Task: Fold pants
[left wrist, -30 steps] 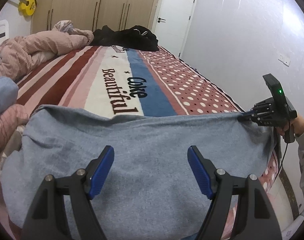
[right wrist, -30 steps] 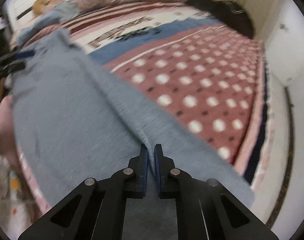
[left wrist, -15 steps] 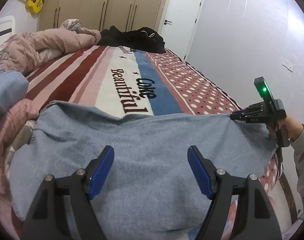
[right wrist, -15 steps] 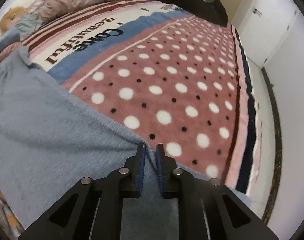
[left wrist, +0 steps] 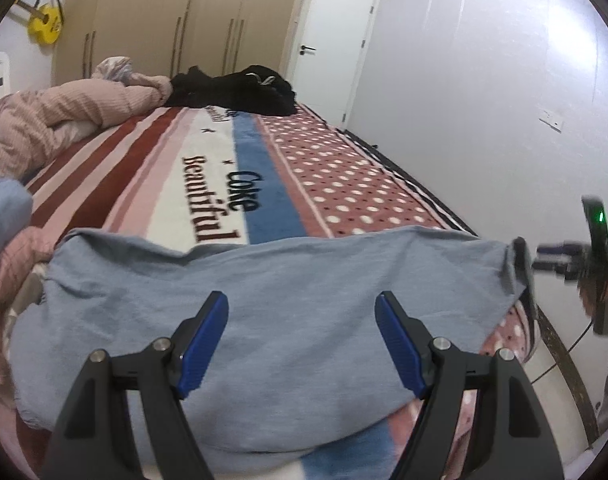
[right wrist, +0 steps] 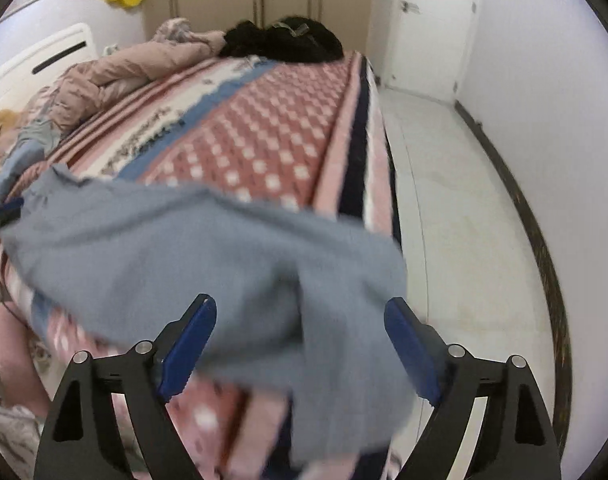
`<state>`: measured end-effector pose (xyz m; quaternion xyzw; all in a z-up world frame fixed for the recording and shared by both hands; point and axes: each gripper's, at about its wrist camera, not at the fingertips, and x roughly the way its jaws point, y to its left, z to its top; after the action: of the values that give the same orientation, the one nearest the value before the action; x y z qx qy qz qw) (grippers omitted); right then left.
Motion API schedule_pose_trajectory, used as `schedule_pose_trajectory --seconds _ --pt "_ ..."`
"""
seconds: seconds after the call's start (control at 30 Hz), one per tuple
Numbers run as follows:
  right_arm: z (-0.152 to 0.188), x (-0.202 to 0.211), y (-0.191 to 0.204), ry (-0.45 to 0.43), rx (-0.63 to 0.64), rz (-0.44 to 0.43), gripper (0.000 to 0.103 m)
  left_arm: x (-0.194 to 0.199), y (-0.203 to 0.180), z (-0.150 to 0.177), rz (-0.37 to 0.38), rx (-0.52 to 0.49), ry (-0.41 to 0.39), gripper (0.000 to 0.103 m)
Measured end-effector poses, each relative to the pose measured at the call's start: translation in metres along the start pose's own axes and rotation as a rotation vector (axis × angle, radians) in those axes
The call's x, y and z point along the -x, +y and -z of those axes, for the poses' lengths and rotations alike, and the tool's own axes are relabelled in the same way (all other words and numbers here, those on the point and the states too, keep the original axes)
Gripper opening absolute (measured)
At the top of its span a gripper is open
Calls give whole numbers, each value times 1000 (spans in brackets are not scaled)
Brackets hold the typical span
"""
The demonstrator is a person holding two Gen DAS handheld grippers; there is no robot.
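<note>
Grey-blue pants (left wrist: 264,264) lie folded across the near end of the bed, their right end (right wrist: 343,280) draped over the bed's side. My left gripper (left wrist: 301,312) hovers open just above the middle of the cloth, nothing between its blue pads. My right gripper (right wrist: 300,316) is off the right side of the bed; its jaws are opening wide, and the pants' end lies under them untouched. In the left wrist view the right gripper (left wrist: 543,258) shows blurred, clear of the pants' right corner, with a hand behind it.
The bed carries a striped and dotted blanket (left wrist: 343,184). A pink quilt (left wrist: 84,112) and black clothes (left wrist: 240,88) lie at its far end. White floor (right wrist: 463,208) and a wall run along the right. Wardrobe and door stand behind.
The right gripper let go of the pants' right edge, opened wide and pulled back off the bed's side; the corner dropped. The left gripper stayed open and drew back slightly.
</note>
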<state>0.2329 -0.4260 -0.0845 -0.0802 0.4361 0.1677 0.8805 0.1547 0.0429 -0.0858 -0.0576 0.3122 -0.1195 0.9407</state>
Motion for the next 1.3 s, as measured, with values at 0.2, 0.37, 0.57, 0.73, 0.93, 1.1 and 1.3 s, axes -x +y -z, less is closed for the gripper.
schedule_pose_trajectory --seconds 0.2,0.37,0.57,0.73,0.93,1.1,1.3 --pt "64 -26 -21 75 -64 77 55 9 -24 -4 0 -37 -3 72" --pt "67 -22 -46 -2 -101 226 4 16 -34 -5 -20 -56 -10 72" --pt "36 3 -91 -113 -151 330 3 12 -37 -8 -16 -40 -15 72" --pt "-16 16 -107 -196 -125 348 3 10 -42 -10 -21 -46 -19 72" --pt "-57 36 -99 -316 -77 366 3 10 -38 -9 -34 -31 -21 72" --pt "-27 -1 -119 -216 -148 341 3 7 -34 -7 -32 -20 -9 72" --pt "60 -70 -147 -17 -303 221 3 6 -35 -7 -43 -31 -2 72"
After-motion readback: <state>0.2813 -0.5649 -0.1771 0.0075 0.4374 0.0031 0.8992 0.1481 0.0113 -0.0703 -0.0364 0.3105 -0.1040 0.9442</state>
